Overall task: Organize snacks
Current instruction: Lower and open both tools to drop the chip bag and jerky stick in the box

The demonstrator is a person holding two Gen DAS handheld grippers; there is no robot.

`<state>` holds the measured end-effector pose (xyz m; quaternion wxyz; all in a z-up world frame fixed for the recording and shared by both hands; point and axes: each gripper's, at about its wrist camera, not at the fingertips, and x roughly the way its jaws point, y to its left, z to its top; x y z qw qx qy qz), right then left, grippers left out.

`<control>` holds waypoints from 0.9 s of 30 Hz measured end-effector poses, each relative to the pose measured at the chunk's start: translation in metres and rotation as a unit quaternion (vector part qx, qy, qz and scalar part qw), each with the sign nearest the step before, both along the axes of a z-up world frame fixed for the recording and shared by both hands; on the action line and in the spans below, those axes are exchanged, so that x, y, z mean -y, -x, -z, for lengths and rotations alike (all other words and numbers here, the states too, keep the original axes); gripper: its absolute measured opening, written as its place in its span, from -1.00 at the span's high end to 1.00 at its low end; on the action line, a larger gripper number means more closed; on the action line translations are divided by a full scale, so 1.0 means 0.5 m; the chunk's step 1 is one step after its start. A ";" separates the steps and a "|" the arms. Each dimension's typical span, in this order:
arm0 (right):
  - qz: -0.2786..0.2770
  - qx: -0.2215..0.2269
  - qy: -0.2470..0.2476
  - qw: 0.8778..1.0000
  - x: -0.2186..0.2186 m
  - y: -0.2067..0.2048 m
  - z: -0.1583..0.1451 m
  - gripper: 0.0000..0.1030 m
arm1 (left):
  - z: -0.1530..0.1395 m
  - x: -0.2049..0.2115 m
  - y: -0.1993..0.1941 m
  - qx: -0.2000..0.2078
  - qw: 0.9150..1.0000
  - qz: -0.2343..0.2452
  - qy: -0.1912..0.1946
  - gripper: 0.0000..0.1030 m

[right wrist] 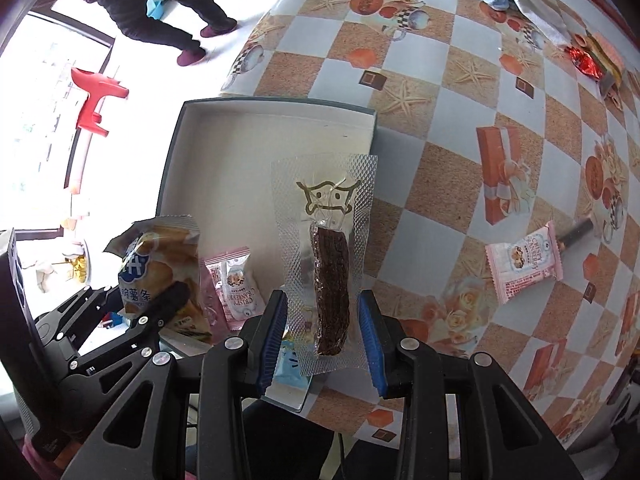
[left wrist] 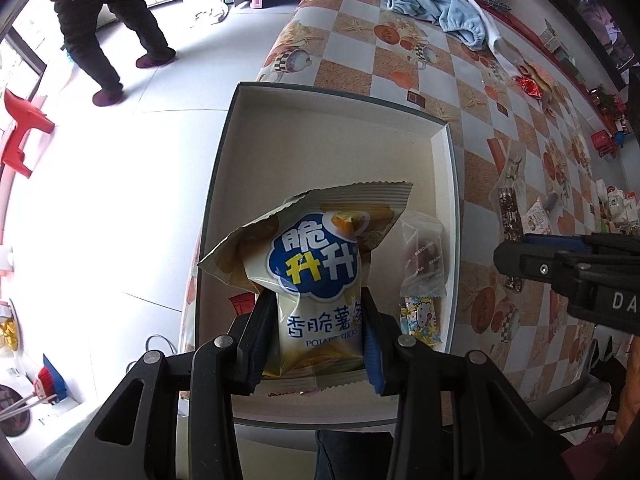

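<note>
Two packets ride over our box (left wrist: 446,216): left gripper (left wrist: 320,332) pinching the potato-stick bag (left wrist: 316,276), right gripper (right wrist: 322,328) pinching the slippery jerky pouch (right wrist: 326,256), which we judge may slide out onto the table (right wrist: 440,184).

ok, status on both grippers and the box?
Left gripper shut on potato sticks bag, over box. Right gripper shut on jerky pack at the box edge. Nothing blocking.
</note>
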<state>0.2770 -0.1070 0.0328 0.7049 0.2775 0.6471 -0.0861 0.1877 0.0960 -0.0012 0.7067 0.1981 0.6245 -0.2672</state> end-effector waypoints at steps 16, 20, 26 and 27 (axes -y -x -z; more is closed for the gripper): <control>-0.037 -0.009 -0.004 0.999 -0.030 -0.054 0.013 0.26 | 0.024 0.007 -0.010 -0.014 1.000 -0.002 -0.020 0.16; -0.040 -0.010 -0.005 0.999 -0.035 -0.072 0.015 0.26 | 0.033 0.010 -0.013 -0.018 1.000 -0.001 -0.025 0.16; -0.044 -0.013 -0.017 0.999 -0.045 -0.099 0.025 0.14 | 0.041 0.011 -0.013 -0.022 0.999 0.002 -0.034 -0.16; -0.044 -0.013 -0.020 0.999 -0.045 -0.100 0.026 0.14 | 0.039 0.013 -0.012 -0.017 0.999 0.003 -0.036 -0.39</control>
